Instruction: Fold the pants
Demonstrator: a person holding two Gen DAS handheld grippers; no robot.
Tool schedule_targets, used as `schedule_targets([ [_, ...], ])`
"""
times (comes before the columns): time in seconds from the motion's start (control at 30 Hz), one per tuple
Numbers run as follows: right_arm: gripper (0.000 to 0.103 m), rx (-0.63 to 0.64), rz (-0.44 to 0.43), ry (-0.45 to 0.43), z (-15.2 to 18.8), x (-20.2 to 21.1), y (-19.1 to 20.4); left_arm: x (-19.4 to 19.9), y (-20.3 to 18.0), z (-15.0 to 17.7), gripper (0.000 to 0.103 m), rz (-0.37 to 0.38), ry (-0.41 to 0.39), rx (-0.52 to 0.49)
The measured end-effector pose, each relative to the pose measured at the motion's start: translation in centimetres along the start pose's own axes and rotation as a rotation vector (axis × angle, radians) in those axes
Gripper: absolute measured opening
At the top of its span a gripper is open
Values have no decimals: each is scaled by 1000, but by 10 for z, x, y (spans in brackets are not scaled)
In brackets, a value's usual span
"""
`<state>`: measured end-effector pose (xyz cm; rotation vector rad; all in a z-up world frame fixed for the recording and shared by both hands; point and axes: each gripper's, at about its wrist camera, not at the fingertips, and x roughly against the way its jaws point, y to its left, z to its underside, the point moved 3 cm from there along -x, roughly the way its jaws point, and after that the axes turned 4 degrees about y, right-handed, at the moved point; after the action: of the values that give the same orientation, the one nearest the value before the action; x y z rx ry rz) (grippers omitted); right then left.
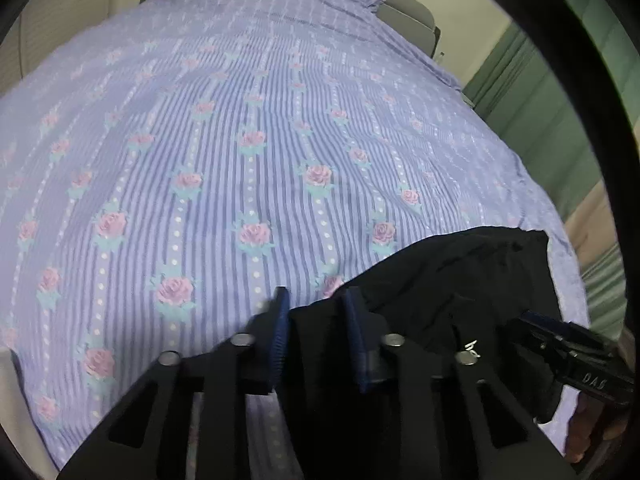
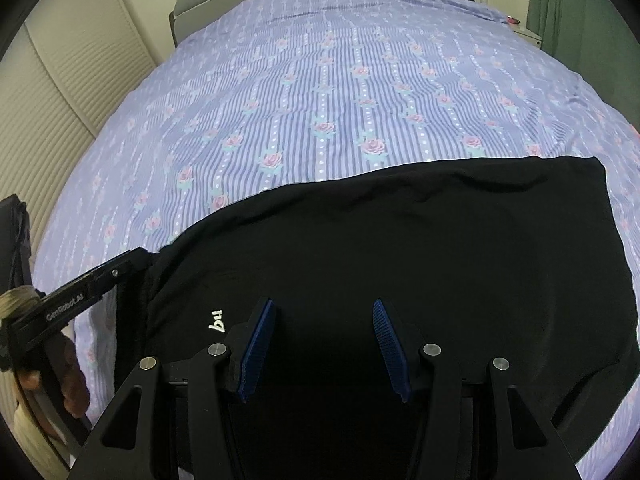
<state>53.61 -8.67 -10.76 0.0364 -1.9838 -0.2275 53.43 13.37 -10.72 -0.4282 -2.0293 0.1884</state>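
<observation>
Black pants [image 2: 400, 248] lie spread on a bed with a purple rose-striped sheet [image 2: 340, 92], near its front edge. A small white logo [image 2: 217, 321] shows on the fabric. My right gripper [image 2: 325, 308] is open above the pants, nothing between its blue pads. My left gripper [image 1: 318, 300] stands at the pants' left edge [image 1: 440, 280] with black fabric between its blue pads, jaws partly apart. In the right wrist view the left gripper [image 2: 136, 260] touches the pants' left corner. The right gripper [image 1: 532, 320] shows at the right of the left wrist view.
The bed's grey headboard [image 2: 208, 4] is at the far end. A ribbed cream wardrobe [image 2: 60, 92] stands to the left, green curtains [image 1: 532, 92] to the right. A white nightstand [image 2: 530, 34] sits at the far right corner.
</observation>
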Motion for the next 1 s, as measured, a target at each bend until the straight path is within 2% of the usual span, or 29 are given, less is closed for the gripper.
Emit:
schedule_targets([
  [0.2, 53, 2, -9, -15, -3, 3, 0, 18, 5, -6, 11, -78, -73, -21],
  [0.33, 53, 1, -13, -37, -10, 6, -3, 14, 9, -4, 12, -129, -66, -46],
  [0.37, 53, -1, -11, -41, -11, 6, -4, 12, 10, -2, 14, -136, -51, -39],
  [0.43, 53, -1, -9, -48, -14, 7, -8, 11, 5, -2, 30, -229, -30, -65],
  [0.47, 53, -3, -3, -59, -15, 10, -12, 16, 2, -5, 46, -309, -42, -88],
  [0.5, 53, -7, 7, -70, -17, 13, -16, 27, -4, -9, 50, -357, -89, -110],
  [0.53, 52, -12, 14, -84, -18, 17, -22, 35, -10, -12, 52, -363, -126, -120],
  [0.6, 53, -31, 19, -113, -21, 26, -36, 52, -31, -22, 58, -293, -164, -152],
  [0.73, 53, -61, 40, -166, -32, 45, -75, 50, -89, -37, 59, -139, -163, -299],
  [0.87, 53, -44, 90, -208, -47, 58, -117, 10, -158, -47, 59, 27, -70, -480],
  [0.97, 53, -45, 145, -213, -61, 58, -157, -29, -200, -53, 59, 98, 27, -591],
  [1.0, 53, -53, 158, -207, -66, 57, -169, -39, -206, -55, 54, 107, 50, -607],
])
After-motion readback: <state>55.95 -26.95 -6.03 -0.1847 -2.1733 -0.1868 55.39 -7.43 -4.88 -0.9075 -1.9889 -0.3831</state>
